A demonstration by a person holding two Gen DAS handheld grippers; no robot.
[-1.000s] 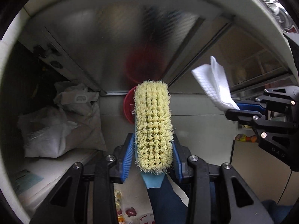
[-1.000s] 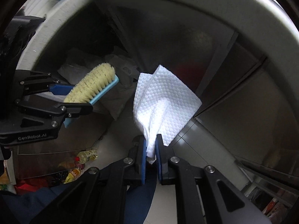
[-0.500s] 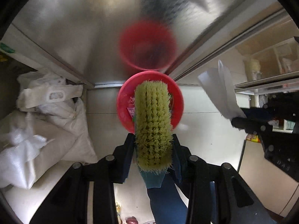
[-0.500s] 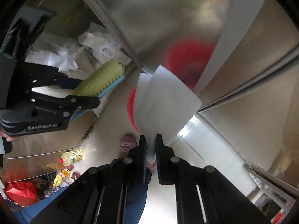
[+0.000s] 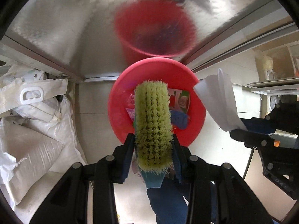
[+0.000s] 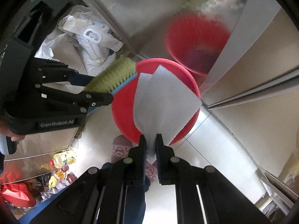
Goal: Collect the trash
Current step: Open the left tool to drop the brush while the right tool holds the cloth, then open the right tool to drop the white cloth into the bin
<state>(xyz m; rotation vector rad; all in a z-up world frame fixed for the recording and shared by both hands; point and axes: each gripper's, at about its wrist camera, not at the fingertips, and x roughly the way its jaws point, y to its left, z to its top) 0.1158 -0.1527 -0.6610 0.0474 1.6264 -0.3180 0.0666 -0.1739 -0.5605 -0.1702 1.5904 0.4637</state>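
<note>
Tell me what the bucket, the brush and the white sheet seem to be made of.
Bucket: probably plastic, smooth, uniform red with a slight sheen.
Brush: stiff yellowish bristles, likely synthetic, on a blue plastic-looking back.
Sheet: apparently paper towel or nonwoven cloth, matte with a dimpled texture.

A: How much of the red bin (image 5: 121,115) is hidden?
B: In the left wrist view the scrub brush (image 5: 153,123) covers its middle; the wrappers inside are only partly readable.
A: And from the right?
B: The white paper towel (image 6: 164,104) hides most of it. The reflection behind is blurred.
</note>
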